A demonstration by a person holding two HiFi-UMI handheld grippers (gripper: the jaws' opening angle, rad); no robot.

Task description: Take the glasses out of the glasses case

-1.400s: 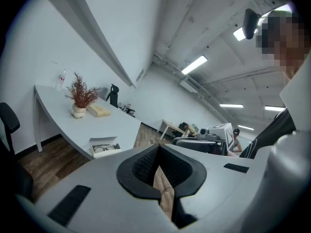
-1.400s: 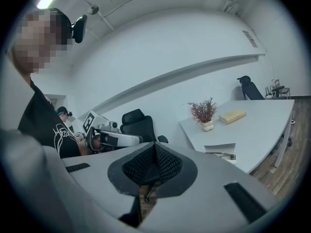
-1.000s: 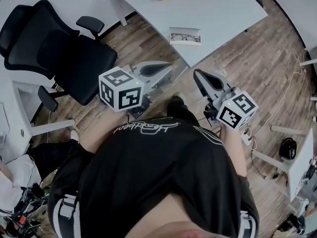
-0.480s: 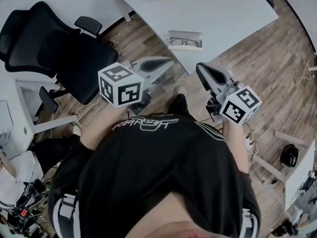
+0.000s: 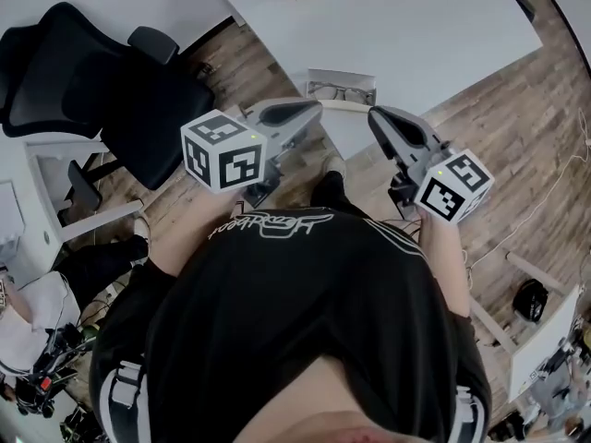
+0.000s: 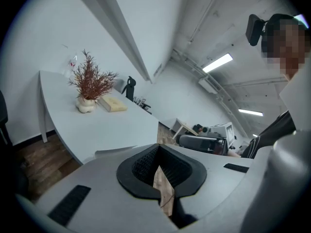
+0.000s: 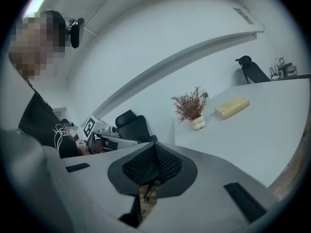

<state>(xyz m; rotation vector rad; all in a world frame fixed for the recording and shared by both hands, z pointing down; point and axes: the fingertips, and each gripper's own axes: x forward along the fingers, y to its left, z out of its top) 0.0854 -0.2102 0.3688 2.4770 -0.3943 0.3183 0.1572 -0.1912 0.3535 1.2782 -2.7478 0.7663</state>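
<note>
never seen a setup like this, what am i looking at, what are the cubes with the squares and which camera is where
There is no robot here. A person in a black shirt holds a two-jaw gripper in each hand. The marker cubes are parts of those grippers. The top-down picture comes from a camera on the person's head. It shows the left gripper and right gripper pointing toward a white table. The other two pictures come from a camera riding on each gripper, looking along its jaws. Both pairs of jaws are together and hold nothing. Near the table's corner lies a glasses case with the glasses visible inside. Farther back is a dried plant.
</note>
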